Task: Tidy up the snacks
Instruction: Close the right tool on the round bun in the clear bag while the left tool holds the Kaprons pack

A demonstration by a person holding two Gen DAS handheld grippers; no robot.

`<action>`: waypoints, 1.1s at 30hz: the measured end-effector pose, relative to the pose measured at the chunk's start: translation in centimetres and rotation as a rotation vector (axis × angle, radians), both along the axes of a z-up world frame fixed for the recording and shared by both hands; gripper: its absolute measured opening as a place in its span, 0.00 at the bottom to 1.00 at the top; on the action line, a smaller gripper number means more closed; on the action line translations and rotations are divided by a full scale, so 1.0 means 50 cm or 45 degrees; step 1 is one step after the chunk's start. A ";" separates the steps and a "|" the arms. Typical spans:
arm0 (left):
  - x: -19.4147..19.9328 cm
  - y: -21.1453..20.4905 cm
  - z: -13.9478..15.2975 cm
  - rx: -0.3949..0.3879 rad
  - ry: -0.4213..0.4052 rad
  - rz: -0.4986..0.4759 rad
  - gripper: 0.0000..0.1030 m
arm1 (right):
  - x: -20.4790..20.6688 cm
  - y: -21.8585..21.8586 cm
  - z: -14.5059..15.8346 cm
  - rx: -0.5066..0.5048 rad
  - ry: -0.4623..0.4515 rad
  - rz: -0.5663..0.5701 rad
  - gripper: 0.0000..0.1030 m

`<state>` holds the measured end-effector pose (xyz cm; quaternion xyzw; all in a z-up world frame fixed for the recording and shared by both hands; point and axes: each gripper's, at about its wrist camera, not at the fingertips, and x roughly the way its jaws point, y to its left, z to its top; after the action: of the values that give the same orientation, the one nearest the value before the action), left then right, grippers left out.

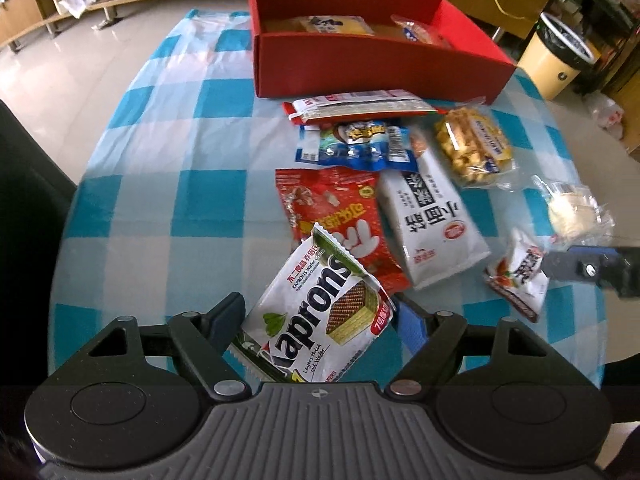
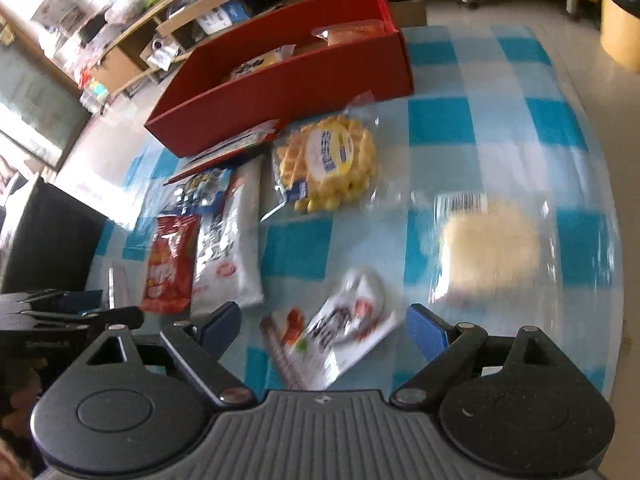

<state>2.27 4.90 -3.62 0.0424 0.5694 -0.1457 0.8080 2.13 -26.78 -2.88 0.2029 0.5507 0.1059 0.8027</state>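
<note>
Left wrist view puts the Kaprons wafer packet (image 1: pixel 320 312) between the fingers of my left claw (image 1: pixel 320 316), tilted, its top corner lying over the red snack bag (image 1: pixel 336 220); the pads look pressed on its two edges, so I read it as clamped. To do this well I should keep a light squeeze so the wafers don't crack, lift clear of the red bag so it isn't dragged, then carry the packet over the near wall of the red box (image 1: pixel 360 68) at the far side of the bench (image 1: pixel 160 160) and lay it flat beside the packets already inside. My right claw (image 2: pixel 320 332) stands apart and empty over the small white sachet (image 2: pixel 340 328), with the clear-wrapped pale cake (image 2: pixel 488 240) just beyond; blur there suggests motion, so I'd settle it before closing.
</note>
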 end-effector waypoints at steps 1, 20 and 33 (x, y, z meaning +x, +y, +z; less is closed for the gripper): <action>0.000 0.000 0.001 -0.012 0.005 -0.001 0.81 | -0.012 0.000 0.010 0.014 -0.028 0.003 0.84; 0.011 -0.059 0.007 -0.053 0.023 -0.062 0.81 | 0.085 -0.113 -0.020 -0.274 0.000 -0.153 0.85; 0.016 -0.094 0.004 -0.082 0.051 -0.124 0.81 | 0.094 -0.108 -0.032 -0.233 0.039 -0.041 0.96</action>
<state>3.07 0.19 -3.43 0.0413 0.5777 -0.2039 0.7893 6.83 -32.19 -4.48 0.1390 0.5671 0.0390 0.8109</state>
